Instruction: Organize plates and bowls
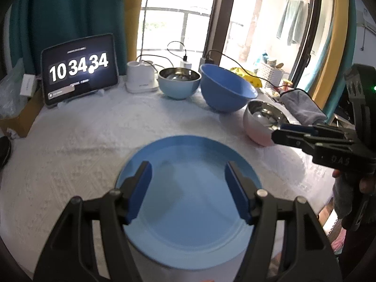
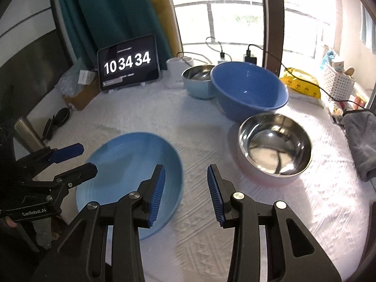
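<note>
A flat round light-blue plate point(image 1: 188, 202) lies on the white textured tablecloth point(image 1: 82, 141) at the near edge. The left gripper point(image 1: 188, 178) hangs above the plate, jaws wide, nothing between them. The right gripper point(image 2: 185, 183) hangs over bare cloth just right of the plate, jaws moderately apart and empty. Beyond stand a steel-lined pink bowl point(image 2: 275, 145), a large deep blue bowl point(image 2: 249, 89) and a steel-lined pale-blue bowl point(image 2: 199, 80). A tablet clock point(image 2: 128, 63) stands behind.
</note>
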{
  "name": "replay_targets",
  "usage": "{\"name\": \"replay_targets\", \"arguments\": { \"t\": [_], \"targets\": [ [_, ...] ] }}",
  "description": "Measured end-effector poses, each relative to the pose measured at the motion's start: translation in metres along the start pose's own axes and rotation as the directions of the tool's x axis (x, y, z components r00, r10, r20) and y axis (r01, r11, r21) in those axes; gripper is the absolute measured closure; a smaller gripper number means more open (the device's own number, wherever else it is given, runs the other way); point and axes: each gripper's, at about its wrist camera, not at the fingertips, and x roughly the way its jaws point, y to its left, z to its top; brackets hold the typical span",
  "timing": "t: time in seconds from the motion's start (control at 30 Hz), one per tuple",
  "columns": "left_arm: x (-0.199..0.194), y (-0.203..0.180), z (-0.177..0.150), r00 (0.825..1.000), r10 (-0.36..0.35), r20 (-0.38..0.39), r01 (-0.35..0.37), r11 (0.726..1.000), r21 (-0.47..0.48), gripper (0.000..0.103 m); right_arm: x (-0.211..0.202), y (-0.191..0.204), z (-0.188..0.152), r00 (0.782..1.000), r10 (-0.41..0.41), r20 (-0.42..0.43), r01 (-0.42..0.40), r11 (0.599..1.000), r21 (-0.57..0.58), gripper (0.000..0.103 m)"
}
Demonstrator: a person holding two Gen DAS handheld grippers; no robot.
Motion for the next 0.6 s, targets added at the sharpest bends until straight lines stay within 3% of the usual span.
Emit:
{"name": "replay_targets", "arguments": {
  "t": [0.6],
  "targets": [
    [0.038, -0.041, 0.07, 0.999, -0.034, -0.012, 0.034, 0.999, 0.023, 0.037, -0.003, -0.069, 0.045, 0.999, -0.02, 0.034, 0.017, 0.997, 0.08, 0.063]
  ]
}}
